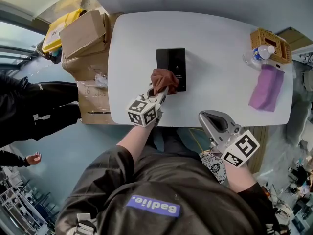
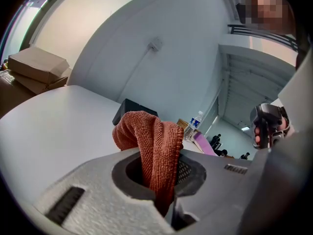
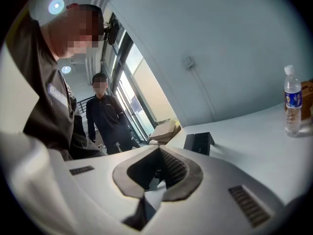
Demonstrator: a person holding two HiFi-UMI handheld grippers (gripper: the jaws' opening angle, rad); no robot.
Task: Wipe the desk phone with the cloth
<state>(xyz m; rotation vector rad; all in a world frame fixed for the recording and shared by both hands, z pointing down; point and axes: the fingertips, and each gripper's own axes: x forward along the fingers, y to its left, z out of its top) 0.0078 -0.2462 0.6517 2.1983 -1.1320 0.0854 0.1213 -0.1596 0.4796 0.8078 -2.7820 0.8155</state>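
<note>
The head view places our left gripper (image 1: 160,91) at the near left corner of the black desk phone (image 1: 172,62), which lies flat on the white table (image 1: 215,87). The rust cloth (image 1: 163,78) overlaps that corner. Only the left gripper view shows the grip: the jaws are clamped on a hanging fold of cloth, which hides most of the phone. Our right gripper (image 1: 209,117) hangs off the table's near edge, jaws closed together and empty. We cannot tell whether cloth and phone touch.
</note>
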